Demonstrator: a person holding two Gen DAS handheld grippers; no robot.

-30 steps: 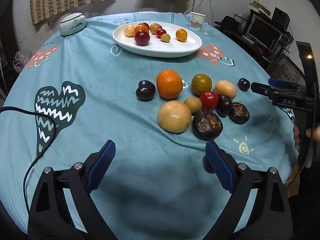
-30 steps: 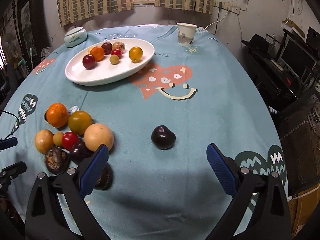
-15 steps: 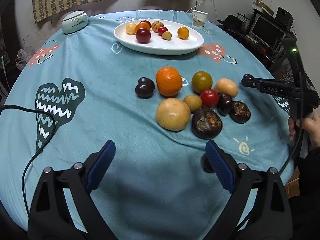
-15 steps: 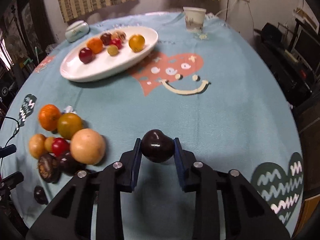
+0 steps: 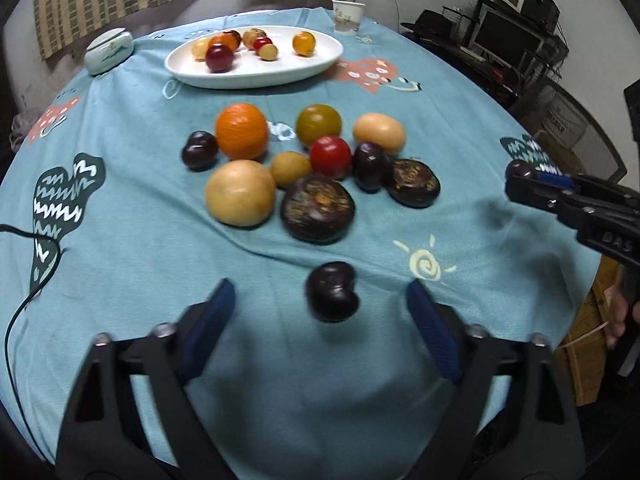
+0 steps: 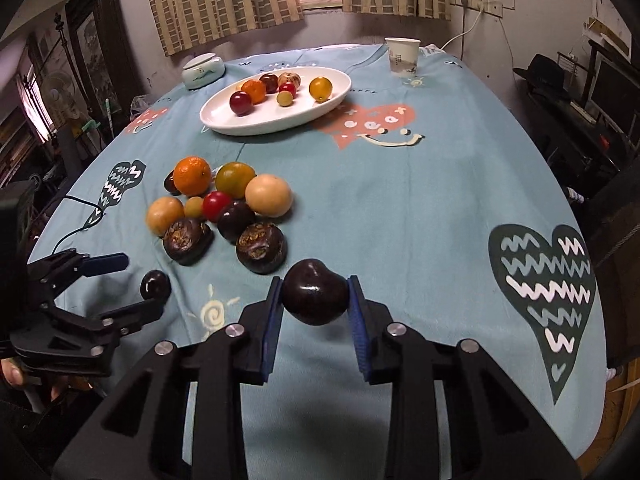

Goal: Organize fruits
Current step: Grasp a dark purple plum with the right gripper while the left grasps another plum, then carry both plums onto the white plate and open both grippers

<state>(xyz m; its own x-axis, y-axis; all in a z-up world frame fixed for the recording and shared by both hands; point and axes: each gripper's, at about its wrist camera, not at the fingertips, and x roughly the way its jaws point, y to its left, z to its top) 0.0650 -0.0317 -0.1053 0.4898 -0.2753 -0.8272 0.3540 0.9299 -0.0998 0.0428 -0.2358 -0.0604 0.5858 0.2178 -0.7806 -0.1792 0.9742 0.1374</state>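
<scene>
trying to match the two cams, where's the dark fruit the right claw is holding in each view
Left wrist view: the held dark fruit peeks out at the right edge, at the tip of the right claw.
Right wrist view: low centre, clamped between the blue pads.
Shared landmark: the white oval plate at the far side.

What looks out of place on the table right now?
One dark fruit lies alone on the cloth, apart from the fruit pile, between the left gripper's open jaws. Nothing looks spilled or broken. The right gripper holds another dark fruit.
</scene>
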